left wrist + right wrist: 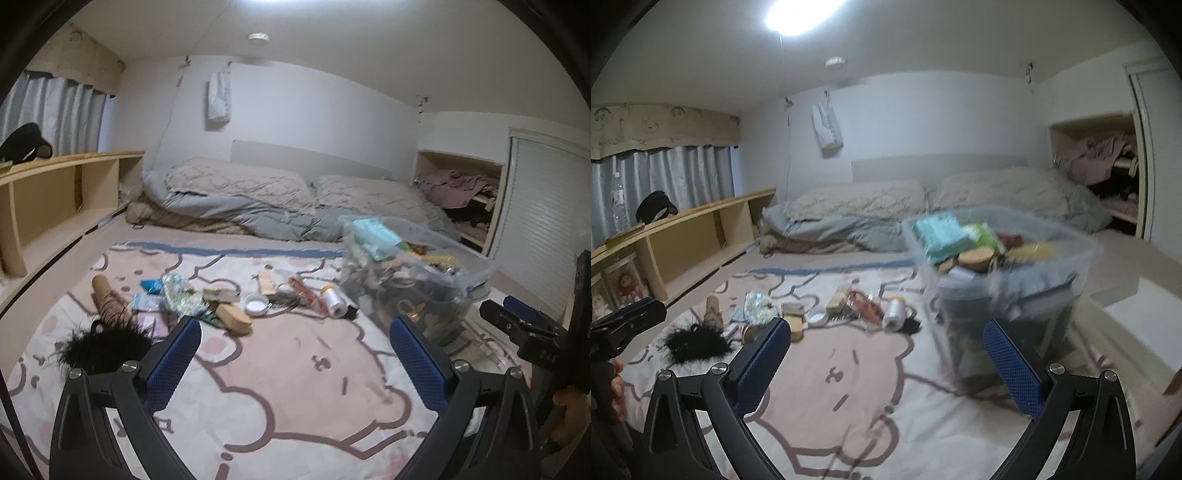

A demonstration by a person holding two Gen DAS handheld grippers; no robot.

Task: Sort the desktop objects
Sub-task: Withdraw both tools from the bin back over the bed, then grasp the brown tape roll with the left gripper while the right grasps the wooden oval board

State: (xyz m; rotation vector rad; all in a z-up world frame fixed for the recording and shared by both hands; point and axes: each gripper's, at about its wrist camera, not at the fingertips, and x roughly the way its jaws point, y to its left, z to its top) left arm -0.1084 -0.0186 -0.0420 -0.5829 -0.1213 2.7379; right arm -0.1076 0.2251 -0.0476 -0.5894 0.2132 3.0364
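Both your tongs stand wide apart and hold nothing: the left gripper (295, 350) and the right gripper (886, 354) hang above the blanket (295, 387). From the left of the frame you have one black feather tuft (99, 345), then a scatter of small things at the middle – one white round lid (256, 304), one white bottle (334, 301) – and at the right one clear bin (417, 273), already full. I judge the bin could tip on the soft bedding if you bump it – and the tuft may slip from the pads.
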